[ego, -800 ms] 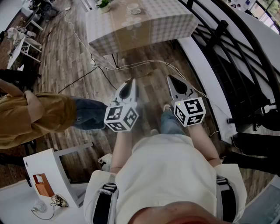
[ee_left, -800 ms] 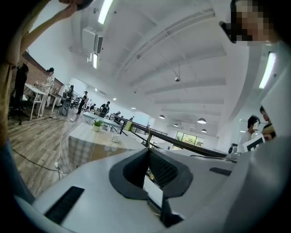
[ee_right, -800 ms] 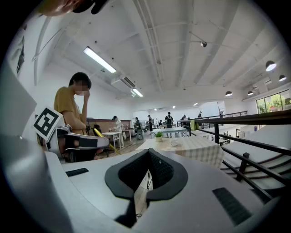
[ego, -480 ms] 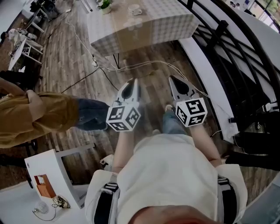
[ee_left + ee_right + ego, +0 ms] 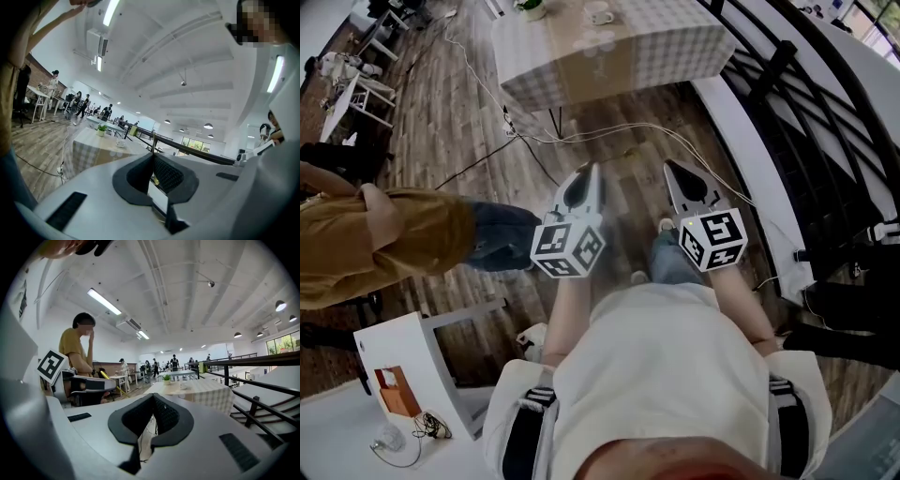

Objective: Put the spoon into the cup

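Note:
A white cup (image 5: 598,13) on a saucer stands on a table with a checked cloth (image 5: 675,47), far ahead at the top of the head view. It also shows small in the left gripper view, cup (image 5: 121,143), and the right gripper view, cup (image 5: 183,386). I cannot make out the spoon at this distance. My left gripper (image 5: 592,172) and right gripper (image 5: 670,166) are held side by side in front of the body over the wooden floor, well short of the table. Both are shut with nothing between the jaws: left gripper (image 5: 153,154), right gripper (image 5: 153,397).
A potted plant (image 5: 532,7) stands on the table beside the cup. A person in a mustard shirt (image 5: 375,239) is close on the left. Cables (image 5: 581,139) run across the floor ahead. A black railing (image 5: 797,141) lines the right side. A white stand (image 5: 403,361) sits behind on the left.
The table and floor have slid slightly up and to the right in the head view. Both grippers stay shut, side by side.

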{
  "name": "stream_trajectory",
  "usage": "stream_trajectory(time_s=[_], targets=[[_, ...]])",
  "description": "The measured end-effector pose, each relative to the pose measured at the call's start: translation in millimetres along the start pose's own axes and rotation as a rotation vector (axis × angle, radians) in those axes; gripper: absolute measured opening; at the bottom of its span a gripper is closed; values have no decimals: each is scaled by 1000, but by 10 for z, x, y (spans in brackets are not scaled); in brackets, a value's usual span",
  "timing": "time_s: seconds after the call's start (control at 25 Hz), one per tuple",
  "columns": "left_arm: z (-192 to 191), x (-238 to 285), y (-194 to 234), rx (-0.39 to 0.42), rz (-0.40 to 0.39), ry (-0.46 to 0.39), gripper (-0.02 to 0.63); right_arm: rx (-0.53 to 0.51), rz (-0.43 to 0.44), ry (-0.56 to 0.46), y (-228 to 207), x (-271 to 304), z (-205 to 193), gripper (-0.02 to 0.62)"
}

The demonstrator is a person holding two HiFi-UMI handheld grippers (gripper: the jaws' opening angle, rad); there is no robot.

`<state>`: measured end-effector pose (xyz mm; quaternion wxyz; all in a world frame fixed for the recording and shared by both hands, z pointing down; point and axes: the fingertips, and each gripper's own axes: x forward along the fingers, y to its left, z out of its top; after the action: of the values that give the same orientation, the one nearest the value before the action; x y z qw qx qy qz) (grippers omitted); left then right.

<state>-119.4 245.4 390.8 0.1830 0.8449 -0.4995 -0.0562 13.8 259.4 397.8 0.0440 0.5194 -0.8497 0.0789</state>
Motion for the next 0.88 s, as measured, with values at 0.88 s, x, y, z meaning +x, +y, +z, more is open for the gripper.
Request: stream_trajectory(time_s=[0.88], targets=[[196, 910, 474, -31, 63, 10, 5, -49, 43, 13, -677, 964, 215, 0]])
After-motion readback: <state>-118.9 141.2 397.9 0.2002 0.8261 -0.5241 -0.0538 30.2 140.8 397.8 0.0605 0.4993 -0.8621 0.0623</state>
